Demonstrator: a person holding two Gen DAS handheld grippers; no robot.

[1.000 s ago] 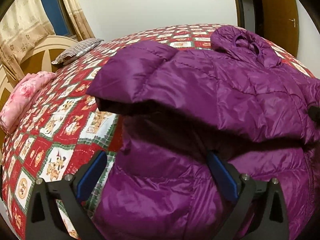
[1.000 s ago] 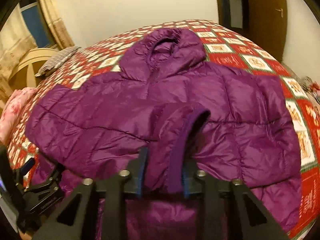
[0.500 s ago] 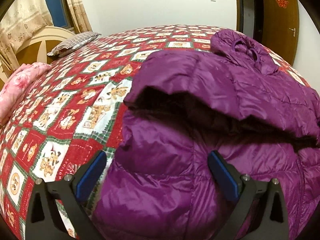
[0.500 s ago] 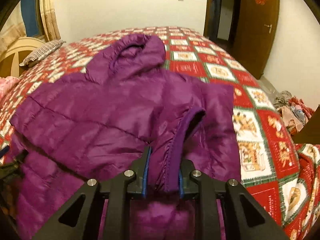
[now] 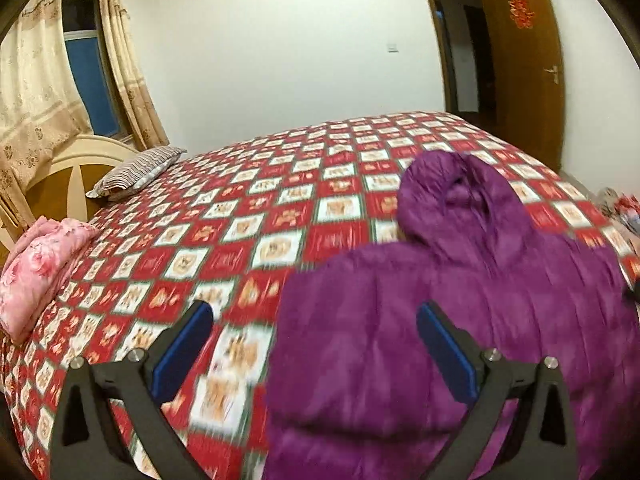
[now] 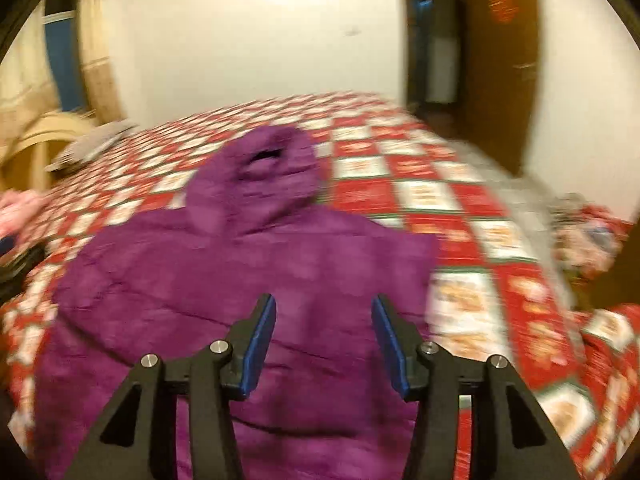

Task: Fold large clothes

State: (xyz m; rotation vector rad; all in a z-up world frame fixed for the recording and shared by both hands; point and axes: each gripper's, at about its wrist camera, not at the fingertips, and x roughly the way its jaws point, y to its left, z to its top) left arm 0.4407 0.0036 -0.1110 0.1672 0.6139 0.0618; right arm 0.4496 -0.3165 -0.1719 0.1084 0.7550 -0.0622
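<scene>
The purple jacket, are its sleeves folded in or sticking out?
Folded in. The purple jacket lies on the bed as one block below its hood; no sleeve sticks out sideways.

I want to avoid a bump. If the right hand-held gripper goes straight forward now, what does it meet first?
Most likely the purple jacket on the bed: it fills the gap between the open right hand-held gripper's fingers. Depth is unclear in the blur.
</scene>
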